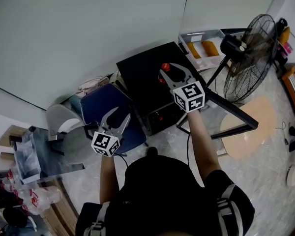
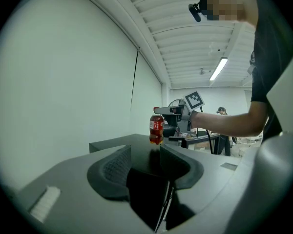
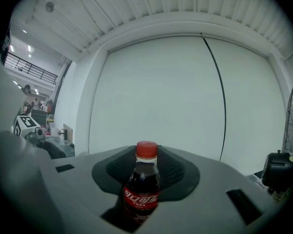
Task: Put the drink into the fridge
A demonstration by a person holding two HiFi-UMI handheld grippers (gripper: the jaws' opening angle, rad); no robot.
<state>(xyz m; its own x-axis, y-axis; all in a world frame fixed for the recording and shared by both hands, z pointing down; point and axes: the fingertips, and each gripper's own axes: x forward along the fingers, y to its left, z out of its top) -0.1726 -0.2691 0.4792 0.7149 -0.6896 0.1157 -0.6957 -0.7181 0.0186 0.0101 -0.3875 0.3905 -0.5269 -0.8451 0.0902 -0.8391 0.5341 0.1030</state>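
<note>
The drink, a small cola bottle (image 1: 165, 68) with a red cap, stands upright between the jaws of my right gripper (image 1: 169, 71), which is shut on it. It hangs above the top of the black fridge (image 1: 145, 65) by the wall. In the right gripper view the bottle (image 3: 142, 189) fills the middle, label toward the camera. My left gripper (image 1: 115, 117) is open and empty, lower left, over a blue chair. Its own view looks across at the bottle (image 2: 156, 129) in the right gripper (image 2: 172, 112); whether the fridge door is open or closed cannot be told.
A blue chair (image 1: 105, 102) stands left of the fridge. A standing fan (image 1: 250, 58) and a white tray (image 1: 187, 36) with orange items are at the back right. A round wooden board (image 1: 248, 129) lies on the floor to the right. The grey wall runs behind.
</note>
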